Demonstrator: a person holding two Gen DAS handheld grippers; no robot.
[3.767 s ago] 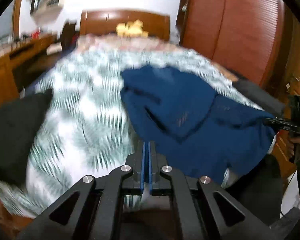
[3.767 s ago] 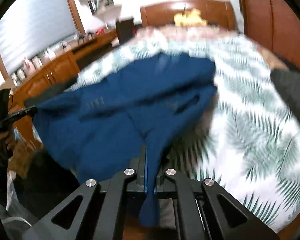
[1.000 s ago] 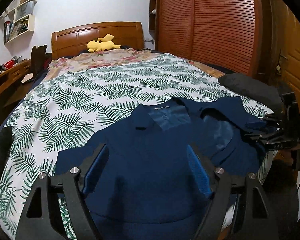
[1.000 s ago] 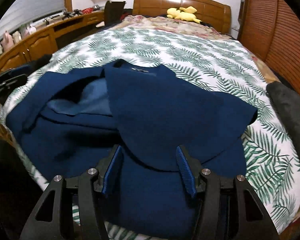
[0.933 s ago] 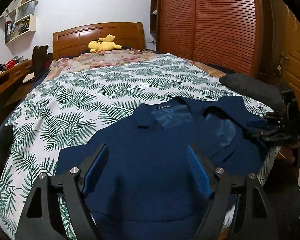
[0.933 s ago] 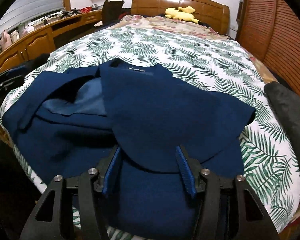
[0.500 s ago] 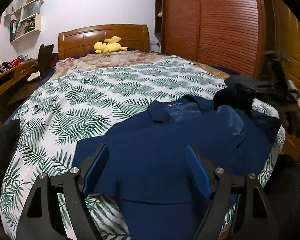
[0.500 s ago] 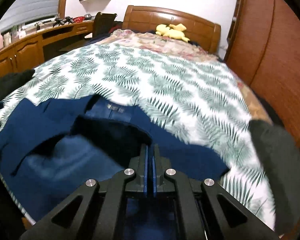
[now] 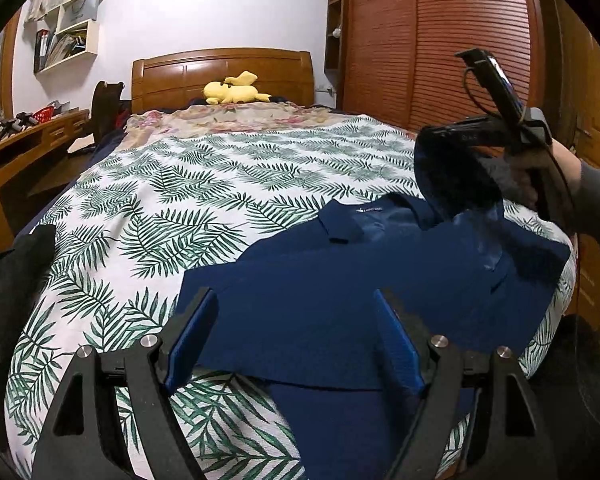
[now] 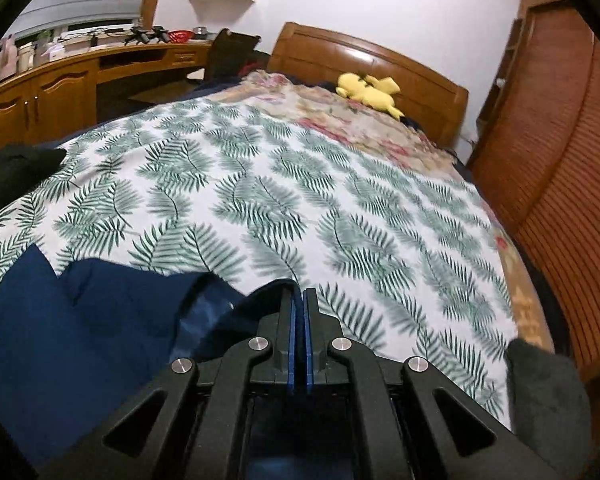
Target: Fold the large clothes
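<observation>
A bed [image 9: 204, 184] under a white spread printed with green fern leaves fills both views, its wooden headboard [image 9: 224, 74] at twelve o'clock and a slatted wooden wardrobe [image 9: 436, 40] at two o'clock in the left wrist view; the navy garment [image 9: 340, 292] lies across the near end of the spread, collar toward the headboard, its right front panel lifted off the bed at three o'clock; a dark cushion [image 10: 544, 392] sits at four o'clock in the right wrist view; a yellow plush toy [image 9: 234, 92] rests against the headboard; a small white label [image 9: 370, 210] inside the collar carries writing too small to read; the left gripper [image 9: 296, 336] hovers above the garment with its blue pads spread wide and nothing between them; the right gripper [image 10: 299, 340] has its pads drawn together, and the left wrist view shows a fold of the garment hanging from its tip; a second earlier those pads stood apart over the flat cloth, and since then they have clamped and the gripper has risen, carrying the panel up, while the left gripper's spread is unchanged.
</observation>
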